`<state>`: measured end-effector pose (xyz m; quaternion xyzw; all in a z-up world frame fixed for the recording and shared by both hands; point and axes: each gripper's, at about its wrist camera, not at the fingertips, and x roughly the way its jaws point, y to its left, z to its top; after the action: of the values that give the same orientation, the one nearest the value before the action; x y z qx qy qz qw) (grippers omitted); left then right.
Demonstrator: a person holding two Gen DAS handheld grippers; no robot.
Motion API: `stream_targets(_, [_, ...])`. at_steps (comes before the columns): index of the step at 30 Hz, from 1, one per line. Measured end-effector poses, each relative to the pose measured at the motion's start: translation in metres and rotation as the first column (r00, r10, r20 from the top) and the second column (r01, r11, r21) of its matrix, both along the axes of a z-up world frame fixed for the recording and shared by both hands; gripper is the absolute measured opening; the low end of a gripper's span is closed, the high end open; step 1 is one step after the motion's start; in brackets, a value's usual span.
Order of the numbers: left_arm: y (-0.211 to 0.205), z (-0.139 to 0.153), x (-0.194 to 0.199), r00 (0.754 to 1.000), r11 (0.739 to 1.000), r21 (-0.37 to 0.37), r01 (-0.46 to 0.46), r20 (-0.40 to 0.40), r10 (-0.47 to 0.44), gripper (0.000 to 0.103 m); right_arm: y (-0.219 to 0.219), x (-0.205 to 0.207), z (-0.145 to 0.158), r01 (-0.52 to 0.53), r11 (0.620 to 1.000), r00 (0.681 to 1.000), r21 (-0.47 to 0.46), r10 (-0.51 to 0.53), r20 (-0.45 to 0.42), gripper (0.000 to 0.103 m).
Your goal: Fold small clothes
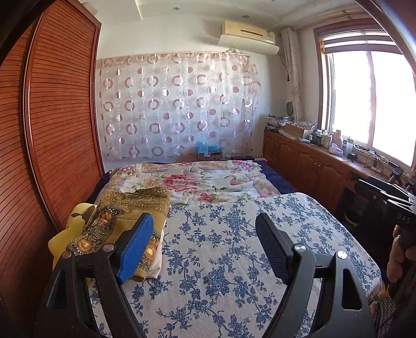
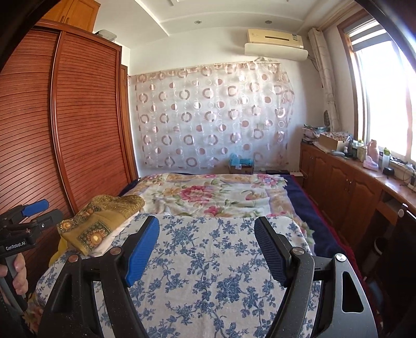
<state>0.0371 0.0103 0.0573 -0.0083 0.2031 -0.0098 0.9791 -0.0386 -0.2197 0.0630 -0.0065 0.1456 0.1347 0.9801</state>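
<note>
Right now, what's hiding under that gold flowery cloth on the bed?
Under the gold cloth a folded white cloth and something yellow peek out. What lies deeper is covered.

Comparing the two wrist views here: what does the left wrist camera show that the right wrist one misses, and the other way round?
Only the left wrist view shows the right gripper's body at its right edge, with the hand holding it.

Only the right wrist view shows the left gripper at its left edge, its blue pad visible, and the wooden cupboard above the wardrobe.

Both show the folded gold patterned cloths lying at the left of the blue floral cover, the pink floral bedspread beyond, the circle-print curtain and the window. Both grippers stand open and hold nothing.
</note>
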Motion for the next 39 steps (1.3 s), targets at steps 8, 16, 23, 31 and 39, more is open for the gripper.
stream_targets(8, [-0.0014, -0.0003, -0.0013, 1.000, 1.000, -0.001, 0.003, -0.001, -0.003, 0.081, 0.0010, 0.0042, -0.0004, 0.001, 1.000, 1.000, 0.002, -0.001, -0.004, 0.077])
stream_targets(16, [-0.0013, -0.0001, -0.0017, 1.000, 1.000, -0.001, 0.003, 0.001, -0.003, 0.081, -0.0004, 0.0073, 0.0001, 0.000, 1.000, 1.000, -0.001, 0.000, -0.005, 0.077])
stream_targets(23, [-0.0009, -0.0005, -0.0016, 1.000, 1.000, -0.001, 0.003, 0.001, -0.003, 0.081, -0.0006, 0.0086, 0.0001, 0.002, 1.000, 1.000, -0.001, -0.002, -0.006, 0.077])
stream_targets(31, [-0.0005, -0.0011, -0.0020, 1.000, 1.000, -0.002, 0.005, 0.000, -0.005, 0.081, -0.0012, 0.0094, 0.0003, 0.001, 1.000, 1.000, 0.001, -0.001, -0.006, 0.077])
stream_targets(39, [-0.0010, -0.0016, -0.0018, 1.000, 1.000, -0.002, 0.004, 0.002, -0.004, 0.081, -0.0005, 0.0100, 0.0003, 0.002, 1.000, 1.000, 0.000, -0.002, -0.005, 0.077])
